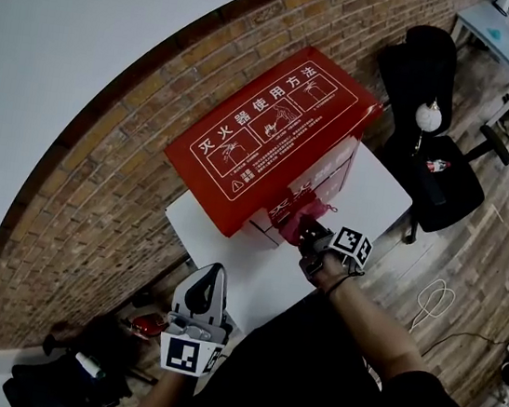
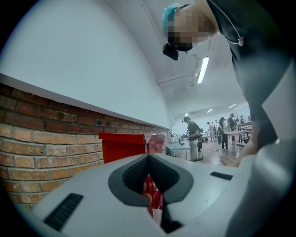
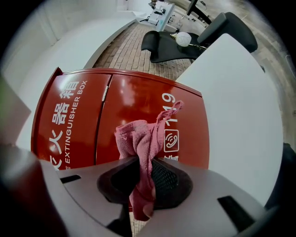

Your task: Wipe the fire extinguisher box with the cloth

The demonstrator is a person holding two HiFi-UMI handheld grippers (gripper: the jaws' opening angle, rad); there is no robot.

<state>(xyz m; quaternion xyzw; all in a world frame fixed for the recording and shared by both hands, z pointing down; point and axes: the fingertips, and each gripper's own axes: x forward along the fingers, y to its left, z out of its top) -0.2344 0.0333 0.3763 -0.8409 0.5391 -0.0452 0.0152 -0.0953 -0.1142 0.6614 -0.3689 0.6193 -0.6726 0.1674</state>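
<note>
The red fire extinguisher box [image 1: 264, 133] with white print stands on a white table [image 1: 377, 198] against a brick wall. My right gripper [image 1: 312, 238] is at the box's front face, shut on a pink cloth [image 1: 298, 215]. In the right gripper view the cloth [image 3: 138, 139] bunches up out of the gripper [image 3: 144, 163], right before the box's red doors [image 3: 134, 104]. My left gripper [image 1: 208, 284] hangs low off the table's near left corner, its jaws together and holding nothing. From the left gripper view [image 2: 148, 159] the box [image 2: 121, 147] shows ahead by the brick wall.
A black office chair [image 1: 433, 171] with a white round object [image 1: 428, 116] stands right of the table. A cable [image 1: 434, 295] lies on the wooden floor. Dark bags [image 1: 70, 379] sit at the lower left. A desk [image 1: 504, 35] is far back right.
</note>
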